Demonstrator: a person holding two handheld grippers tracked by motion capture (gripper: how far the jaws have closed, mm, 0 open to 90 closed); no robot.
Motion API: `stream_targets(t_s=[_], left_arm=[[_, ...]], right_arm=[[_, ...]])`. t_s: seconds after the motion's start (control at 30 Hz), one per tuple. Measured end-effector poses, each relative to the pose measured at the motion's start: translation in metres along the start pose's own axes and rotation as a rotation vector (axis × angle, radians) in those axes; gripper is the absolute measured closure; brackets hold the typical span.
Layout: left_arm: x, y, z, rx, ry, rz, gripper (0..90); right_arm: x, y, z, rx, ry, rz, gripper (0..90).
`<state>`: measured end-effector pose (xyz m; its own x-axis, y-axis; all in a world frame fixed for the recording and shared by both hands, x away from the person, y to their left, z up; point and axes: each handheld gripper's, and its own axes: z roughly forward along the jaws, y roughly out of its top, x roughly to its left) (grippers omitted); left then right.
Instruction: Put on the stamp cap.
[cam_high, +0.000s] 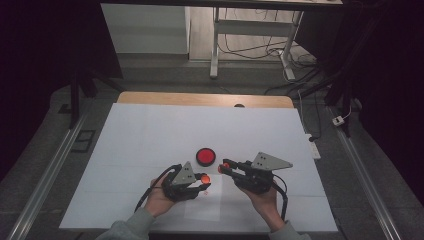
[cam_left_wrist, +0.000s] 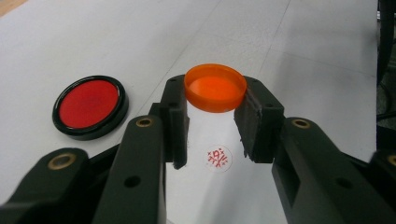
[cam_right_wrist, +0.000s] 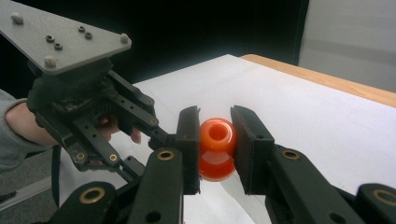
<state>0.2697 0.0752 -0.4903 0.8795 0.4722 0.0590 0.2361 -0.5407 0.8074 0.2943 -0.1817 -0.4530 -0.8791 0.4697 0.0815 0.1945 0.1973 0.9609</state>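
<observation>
My left gripper (cam_left_wrist: 215, 94) is shut on a shallow orange cap (cam_left_wrist: 215, 87), held by its rim just above the white table. Under it, on the paper, is a small round red stamp print (cam_left_wrist: 219, 157). My right gripper (cam_right_wrist: 215, 127) is shut on an orange stamp body (cam_right_wrist: 217, 148) with a hollow end facing the camera. In the high view the left gripper (cam_high: 203, 181) and right gripper (cam_high: 223, 167) point toward each other near the table's front, tips a short way apart. A round red ink pad (cam_high: 205, 156) in a black case lies just behind them.
The white table cover (cam_high: 150, 135) stretches wide to the back and both sides, with a wooden edge (cam_high: 200, 98) at the far end. The ink pad (cam_left_wrist: 90, 106) lies left of the left gripper's jaws. A desk frame and cables stand on the floor beyond.
</observation>
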Motion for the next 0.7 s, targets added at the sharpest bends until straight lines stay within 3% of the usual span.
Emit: stream_targets(t_s=[0.43, 0.7], left_arm=[[-0.001, 0.001, 0.006, 0.006, -0.008, -0.001, 64.9], [-0.002, 0.001, 0.006, 0.006, -0.011, 0.003, 64.9]], right_arm=[[0.007, 0.001, 0.005, 0.006, 0.022, -0.002, 72.0], [0.017, -0.004, 0.018, 0.045, 0.060, -0.015, 72.0]])
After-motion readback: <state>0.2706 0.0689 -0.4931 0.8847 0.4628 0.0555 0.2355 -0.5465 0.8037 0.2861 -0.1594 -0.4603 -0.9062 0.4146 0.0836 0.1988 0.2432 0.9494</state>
